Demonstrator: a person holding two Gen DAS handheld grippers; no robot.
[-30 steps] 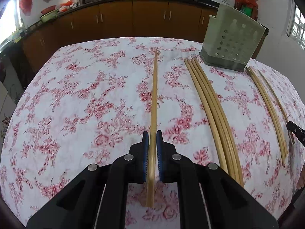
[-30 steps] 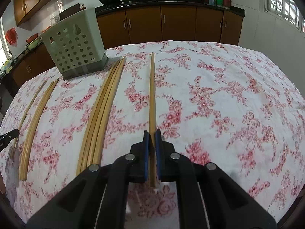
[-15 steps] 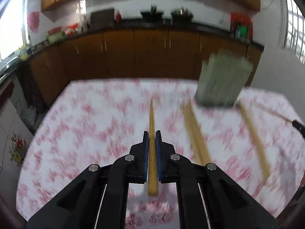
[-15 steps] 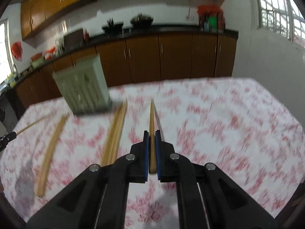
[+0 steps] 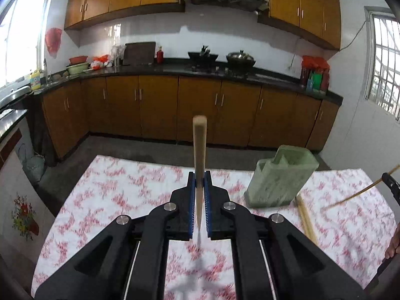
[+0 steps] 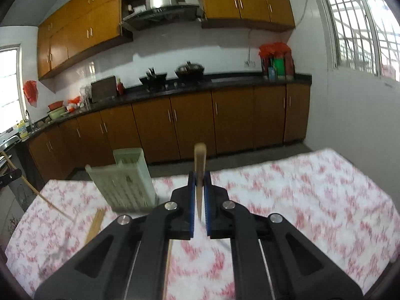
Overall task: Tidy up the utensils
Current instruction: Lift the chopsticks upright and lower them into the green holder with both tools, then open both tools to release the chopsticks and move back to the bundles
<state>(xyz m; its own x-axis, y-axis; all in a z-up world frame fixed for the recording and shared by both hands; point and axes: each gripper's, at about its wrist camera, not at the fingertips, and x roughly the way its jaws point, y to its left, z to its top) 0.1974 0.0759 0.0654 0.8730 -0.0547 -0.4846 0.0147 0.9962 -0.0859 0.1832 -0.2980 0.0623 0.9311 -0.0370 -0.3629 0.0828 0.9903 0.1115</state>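
We hold one chopstick (image 5: 199,150) in the left gripper (image 5: 199,195) and another chopstick (image 6: 200,170) in the right gripper (image 6: 199,195), jaws clamped, lifted above the counter (image 5: 112,195); long free ends could swing and miss the green utensil holder (image 5: 280,177) near the far edge, or tip it.

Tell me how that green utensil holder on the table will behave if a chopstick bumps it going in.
The green holder looks like thin perforated plastic, so probably light. It is tall over a small base, so a sideways knock may tip or slide it on the tablecloth. The chopstick in the left gripper looks stiff enough to push it.
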